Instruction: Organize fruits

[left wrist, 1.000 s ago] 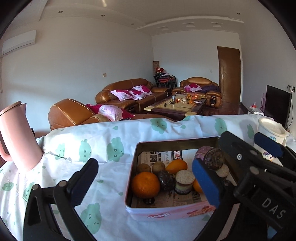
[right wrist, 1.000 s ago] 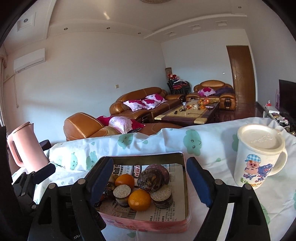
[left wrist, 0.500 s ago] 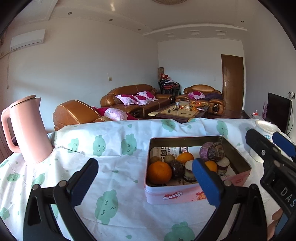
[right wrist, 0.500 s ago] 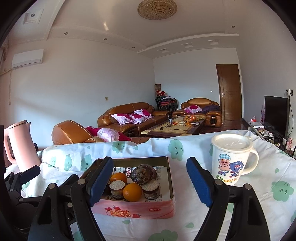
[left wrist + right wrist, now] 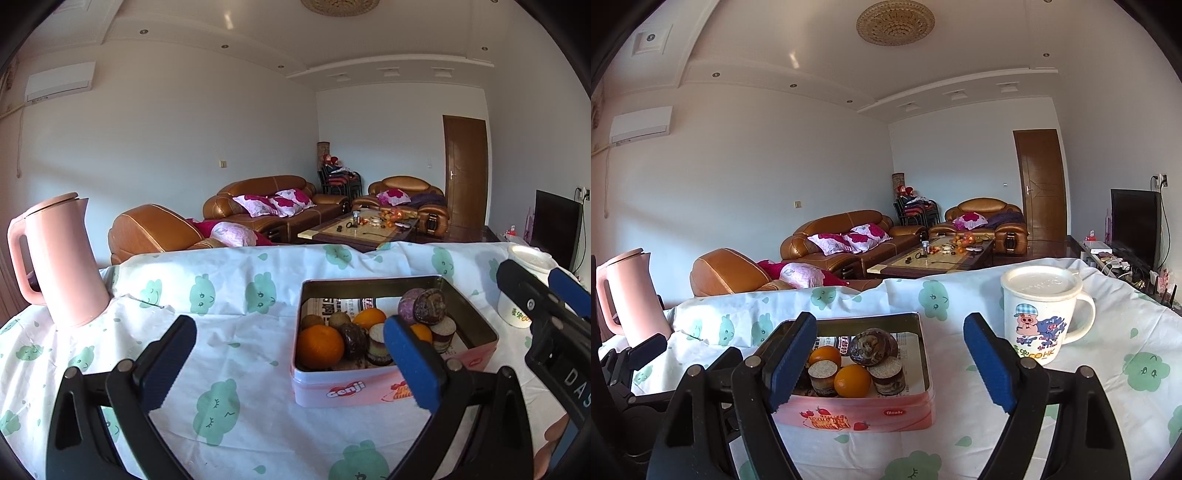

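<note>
A pink tin (image 5: pixel 351 387) stands on the cloth-covered table and holds oranges (image 5: pixel 319 347), small brown fruits and purple cut pieces (image 5: pixel 423 306) on newspaper. My left gripper (image 5: pixel 286 332) is open in front of the tin's left end, with nothing between its fingers. In the right wrist view the same tin (image 5: pixel 857 410) lies just ahead, an orange (image 5: pixel 852 380) near its front wall. My right gripper (image 5: pixel 889 325) is open and empty, hovering before the tin's right half. Each gripper shows at the edge of the other's view.
A pink kettle (image 5: pixel 59 262) stands at the table's far left. A lidded white mug with a cartoon pig (image 5: pixel 1041 314) stands right of the tin. The table's far edge drops off to brown sofas and a coffee table beyond.
Both grippers have drawn back from the tin and tipped upward, so the tin sits farther off in both views. Both stay open.
</note>
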A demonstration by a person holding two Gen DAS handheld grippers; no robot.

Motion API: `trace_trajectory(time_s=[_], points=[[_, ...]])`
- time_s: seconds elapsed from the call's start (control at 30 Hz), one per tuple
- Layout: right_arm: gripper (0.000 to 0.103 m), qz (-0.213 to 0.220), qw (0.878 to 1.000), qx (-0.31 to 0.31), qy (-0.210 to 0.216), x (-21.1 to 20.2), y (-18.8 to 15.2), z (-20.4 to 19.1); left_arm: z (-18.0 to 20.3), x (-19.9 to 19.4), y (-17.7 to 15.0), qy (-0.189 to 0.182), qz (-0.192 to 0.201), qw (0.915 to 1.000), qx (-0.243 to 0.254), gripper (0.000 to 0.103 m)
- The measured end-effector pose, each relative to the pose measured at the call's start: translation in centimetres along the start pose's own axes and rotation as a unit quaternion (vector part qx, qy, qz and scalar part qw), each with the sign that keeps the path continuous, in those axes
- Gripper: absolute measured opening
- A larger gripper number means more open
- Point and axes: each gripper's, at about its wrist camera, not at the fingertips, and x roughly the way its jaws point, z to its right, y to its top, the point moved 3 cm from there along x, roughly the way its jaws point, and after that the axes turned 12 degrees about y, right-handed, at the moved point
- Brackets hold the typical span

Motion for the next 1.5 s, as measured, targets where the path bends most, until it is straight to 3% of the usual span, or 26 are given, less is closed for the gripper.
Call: trace_trajectory(time_s=[0.87,1.5], points=[[0.083,0.001,1.000,-0.006,-0.002,0.0,0.0,-0.3,-0.3,0.1,-0.1,0.008,-0.004,1.0000,-0.001,0.103],[0.083,-0.002,1.000,-0.004,-0.007,0.1,-0.2,0.0,-0.6,1.1,-0.5,0.020,-0.034,0.9992,-0.011,0.103]])
